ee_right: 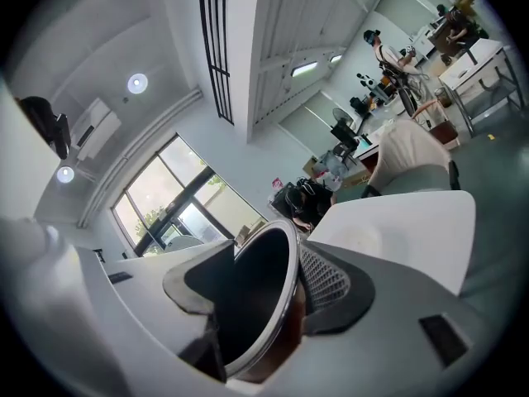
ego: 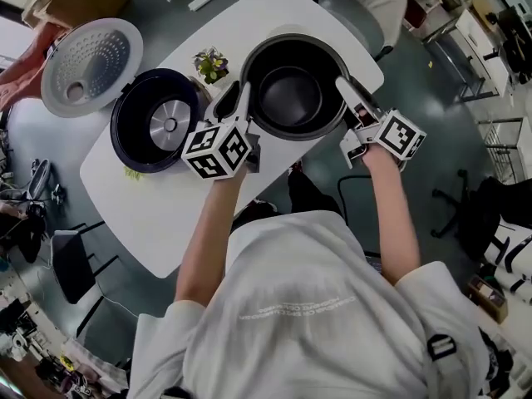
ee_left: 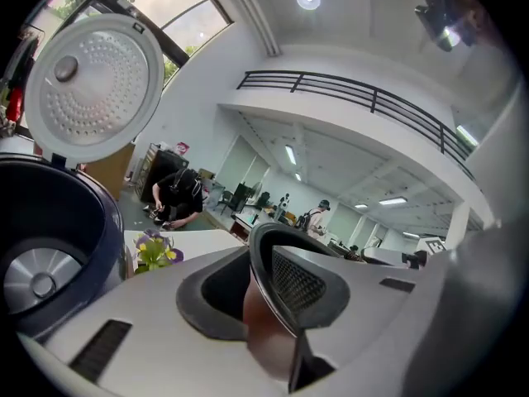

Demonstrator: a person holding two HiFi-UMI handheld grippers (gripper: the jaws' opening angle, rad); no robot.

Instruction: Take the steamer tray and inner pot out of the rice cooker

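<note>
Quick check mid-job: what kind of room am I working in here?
Probably an open-plan lab or office workspace, not a home kitchen: rows of desks with people working at them, a railing along an upper gallery, and a chair by the table.

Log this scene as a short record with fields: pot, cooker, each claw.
inner pot: out of the cooker, held by its rim over the white table
left claw: shut on the pot's rim
right claw: shut on the opposite rim
rice cooker: left of the pot, lid open, heating plate showing
flowers: between cooker and pot
</note>
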